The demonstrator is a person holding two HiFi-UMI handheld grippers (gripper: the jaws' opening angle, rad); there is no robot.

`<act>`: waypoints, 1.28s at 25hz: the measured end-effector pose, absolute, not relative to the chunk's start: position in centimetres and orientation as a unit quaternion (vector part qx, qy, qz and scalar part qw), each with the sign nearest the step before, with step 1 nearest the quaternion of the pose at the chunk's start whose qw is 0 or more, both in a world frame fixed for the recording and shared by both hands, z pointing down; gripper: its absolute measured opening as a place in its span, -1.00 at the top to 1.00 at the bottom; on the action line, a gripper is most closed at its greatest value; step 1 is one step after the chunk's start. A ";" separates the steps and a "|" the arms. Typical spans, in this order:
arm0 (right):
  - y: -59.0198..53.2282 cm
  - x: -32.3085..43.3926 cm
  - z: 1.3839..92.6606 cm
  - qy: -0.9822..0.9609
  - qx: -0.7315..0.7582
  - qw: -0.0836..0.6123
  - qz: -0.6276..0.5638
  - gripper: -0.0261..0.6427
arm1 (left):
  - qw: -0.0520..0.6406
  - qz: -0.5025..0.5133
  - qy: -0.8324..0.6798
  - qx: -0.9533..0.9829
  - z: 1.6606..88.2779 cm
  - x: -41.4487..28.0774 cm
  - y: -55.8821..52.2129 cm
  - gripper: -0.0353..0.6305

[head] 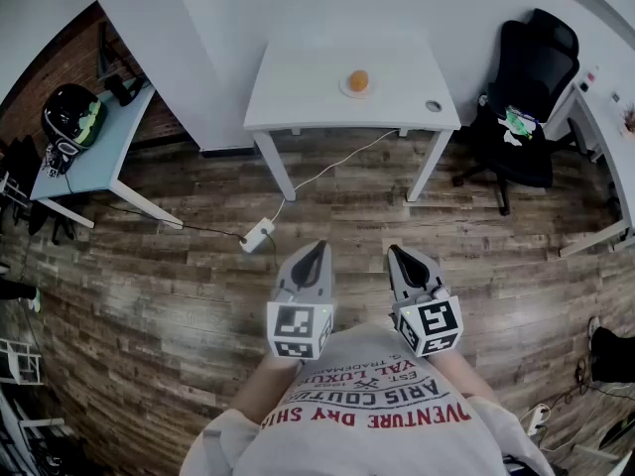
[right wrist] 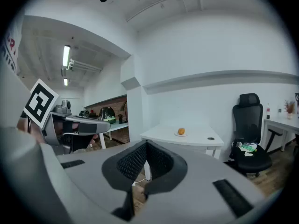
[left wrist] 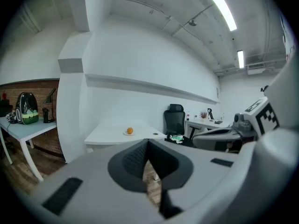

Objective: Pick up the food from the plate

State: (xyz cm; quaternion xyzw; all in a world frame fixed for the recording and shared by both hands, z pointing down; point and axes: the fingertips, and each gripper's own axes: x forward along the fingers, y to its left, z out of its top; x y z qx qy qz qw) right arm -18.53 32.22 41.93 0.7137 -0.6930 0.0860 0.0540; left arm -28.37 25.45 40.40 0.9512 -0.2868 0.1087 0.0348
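Small round orange food [head: 358, 80] sits on small white plate [head: 344, 88] on white surface [head: 298, 97], well apart, straight ahead between the 2 claws; left claw [head: 314, 252] and right claw [head: 396, 253] fully closed, empty; neither clearly nearer.

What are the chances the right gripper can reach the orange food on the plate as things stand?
Probably not from here. The right gripper sits near the person's body, with wooden floor between it and the white table. Nothing blocks the food; stepping closer should do.
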 end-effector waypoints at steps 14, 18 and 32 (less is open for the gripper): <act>32.8 -17.7 42.0 -0.686 0.721 0.044 0.089 0.89 | 0.039 0.112 -0.286 0.951 40.8 -27.9 25.7 0.88; 33.2 -16.9 42.9 -0.682 0.722 0.049 0.103 0.89 | 0.052 0.112 -0.286 0.950 41.3 -27.3 25.9 0.88; 30.8 -12.7 44.7 -0.657 0.740 0.047 0.139 0.89 | 0.077 0.118 -0.269 0.953 42.3 -23.3 21.7 0.88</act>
